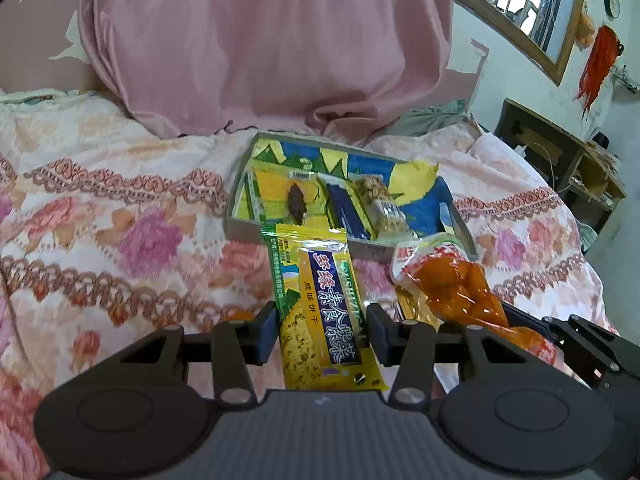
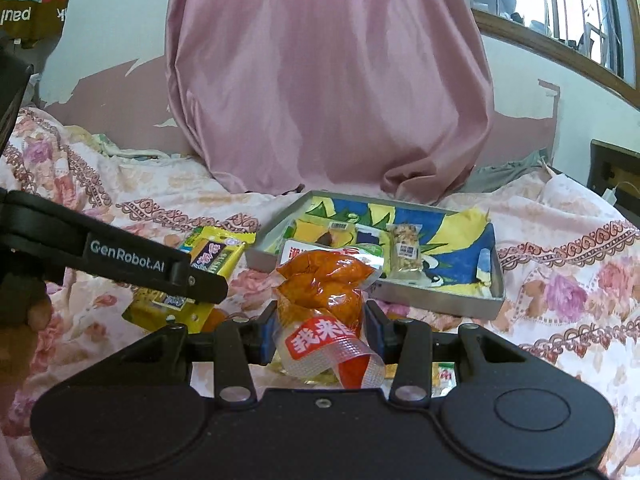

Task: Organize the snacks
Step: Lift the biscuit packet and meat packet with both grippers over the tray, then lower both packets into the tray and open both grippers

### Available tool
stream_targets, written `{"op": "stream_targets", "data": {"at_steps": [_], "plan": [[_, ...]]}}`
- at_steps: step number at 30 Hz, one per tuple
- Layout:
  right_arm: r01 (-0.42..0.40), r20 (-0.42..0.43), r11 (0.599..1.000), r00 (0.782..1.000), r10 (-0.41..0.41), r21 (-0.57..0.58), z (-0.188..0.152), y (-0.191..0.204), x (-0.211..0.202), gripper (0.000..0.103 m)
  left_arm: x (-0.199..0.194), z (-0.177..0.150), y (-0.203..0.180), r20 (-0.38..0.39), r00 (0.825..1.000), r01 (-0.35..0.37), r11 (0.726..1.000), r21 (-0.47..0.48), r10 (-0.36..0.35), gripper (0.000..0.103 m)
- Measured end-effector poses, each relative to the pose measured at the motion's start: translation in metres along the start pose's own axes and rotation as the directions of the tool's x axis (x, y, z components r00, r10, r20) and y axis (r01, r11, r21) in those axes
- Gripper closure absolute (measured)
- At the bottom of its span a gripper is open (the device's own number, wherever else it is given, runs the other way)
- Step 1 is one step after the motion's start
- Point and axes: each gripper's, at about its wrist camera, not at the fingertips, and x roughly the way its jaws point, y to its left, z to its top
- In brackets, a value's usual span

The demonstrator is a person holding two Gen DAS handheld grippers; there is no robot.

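Note:
My left gripper (image 1: pixel 322 330) is shut on a yellow and green cracker packet (image 1: pixel 320 304), held just above the bedspread, short of the grey tray (image 1: pixel 360 246). My right gripper (image 2: pixel 320 330) is shut on a clear packet of orange snack (image 2: pixel 324 300) with a red label, also in front of the tray (image 2: pixel 440 300). That packet shows in the left wrist view (image 1: pixel 460 288), and the cracker packet and left gripper show in the right wrist view (image 2: pixel 212 256). The tray has a yellow and blue lining and holds a nut bar (image 2: pixel 406 252) and other small packets.
Everything lies on a bed with a pink floral bedspread (image 1: pixel 120 220). A large pink cushion (image 2: pixel 328 80) stands behind the tray. A dark wooden desk (image 1: pixel 560 160) is at the right, below a window (image 1: pixel 520 0).

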Motion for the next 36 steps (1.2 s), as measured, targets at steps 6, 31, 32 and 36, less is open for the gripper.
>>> {"op": "stream_targets", "data": {"at_steps": [6,31,32,36], "plan": [[0.021,0.005,0.999,1.000,-0.021,0.025,0.009,-0.016,0.027,0.058,0.027,0.032,-0.001,-0.007,1.000,-0.010,1.000,0.013,0.010,0.052],[0.110,0.004,0.985,0.994,-0.111,0.130,0.048,-0.063,0.188,0.058,0.169,0.101,0.045,0.110,0.991,-0.070,0.996,-0.054,0.076,0.052],[0.109,-0.001,0.986,0.994,-0.110,0.126,0.047,-0.062,0.192,0.058,0.172,0.102,0.048,0.116,0.991,-0.066,0.996,-0.068,0.074,0.052],[0.109,-0.022,0.989,0.994,-0.108,0.102,0.043,-0.057,0.208,0.058,0.182,0.101,0.059,0.112,0.991,-0.058,0.993,-0.099,0.069,0.052]]}}
